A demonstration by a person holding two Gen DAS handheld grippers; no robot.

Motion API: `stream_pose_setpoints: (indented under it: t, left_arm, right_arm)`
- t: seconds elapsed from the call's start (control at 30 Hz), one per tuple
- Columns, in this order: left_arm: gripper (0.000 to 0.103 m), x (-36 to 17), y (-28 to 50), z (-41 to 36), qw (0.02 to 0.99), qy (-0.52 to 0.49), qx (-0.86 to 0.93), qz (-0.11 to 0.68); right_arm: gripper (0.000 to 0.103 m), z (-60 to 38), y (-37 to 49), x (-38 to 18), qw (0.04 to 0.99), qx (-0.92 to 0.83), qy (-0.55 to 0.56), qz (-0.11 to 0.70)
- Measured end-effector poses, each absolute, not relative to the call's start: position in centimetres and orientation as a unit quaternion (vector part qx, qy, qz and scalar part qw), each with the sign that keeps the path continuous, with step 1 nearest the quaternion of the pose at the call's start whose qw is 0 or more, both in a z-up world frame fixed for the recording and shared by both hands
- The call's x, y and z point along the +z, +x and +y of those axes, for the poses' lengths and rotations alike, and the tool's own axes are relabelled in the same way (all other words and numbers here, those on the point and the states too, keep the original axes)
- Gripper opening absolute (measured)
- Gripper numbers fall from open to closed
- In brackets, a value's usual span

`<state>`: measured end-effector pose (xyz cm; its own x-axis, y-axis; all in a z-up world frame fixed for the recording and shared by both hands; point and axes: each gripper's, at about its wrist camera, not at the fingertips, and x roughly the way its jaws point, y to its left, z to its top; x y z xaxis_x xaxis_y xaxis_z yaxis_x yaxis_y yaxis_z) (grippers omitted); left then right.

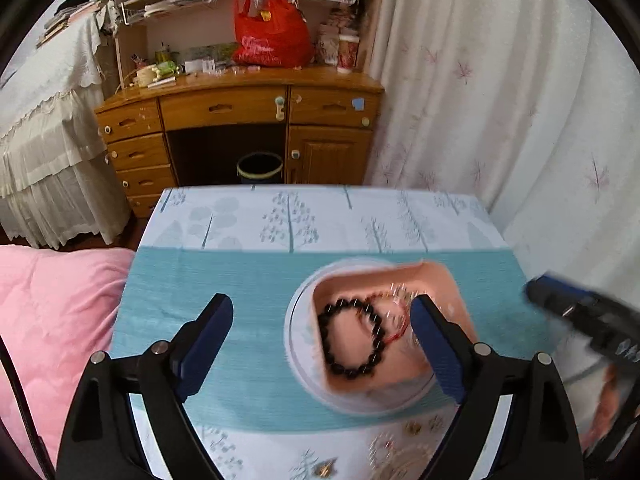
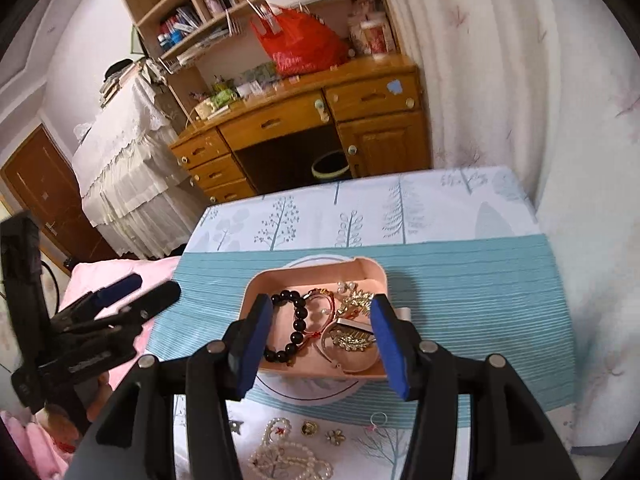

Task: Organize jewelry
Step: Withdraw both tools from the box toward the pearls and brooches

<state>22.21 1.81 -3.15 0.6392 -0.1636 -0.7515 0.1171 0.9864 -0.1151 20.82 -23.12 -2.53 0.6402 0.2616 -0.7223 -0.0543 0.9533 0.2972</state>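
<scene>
Table under a teal tree-print cloth (image 2: 460,292). Pink tray (image 2: 256,292) sits on a white plate (image 2: 304,394), mid-table; holds a black bead bracelet (image 2: 298,320), red cord bracelet and gold brooches. Pearl necklace (image 2: 288,458) lies on the near cloth edge. Left gripper (image 1: 324,316) and right gripper (image 2: 316,312): jaws spread, empty, above the tray.
</scene>
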Motion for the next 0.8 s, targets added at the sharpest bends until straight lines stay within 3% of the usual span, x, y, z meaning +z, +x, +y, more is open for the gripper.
stream_pose_setpoints:
  t: [0.13,0.4,0.53,0.8]
  left_arm:
    - [0.089,-4.6,20.8,3.2,0.887,-0.014,-0.069,0.455]
    - [0.089,-8.7,16.9,5.1,0.871,-0.028,-0.072,0.485]
    - [0.089,-10.0,14.9,4.9,0.878,0.025,-0.044,0.476]
    - [0.089,-11.9,11.8,4.4,0.874,0.073,-0.057,0.477]
  right_arm:
    - [0.07,-22.4,18.0,-1.2,0.916,0.092,0.1,0.377]
    - [0.072,-19.5,12.2,-1.5,0.937,0.132,-0.002,0.323]
    - [0.072,-17.2,10.1,0.0,0.962,0.128,-0.042,0.238]
    - [0.072,-15.7,7.5,-2.9,0.94,0.16,-0.055,0.296]
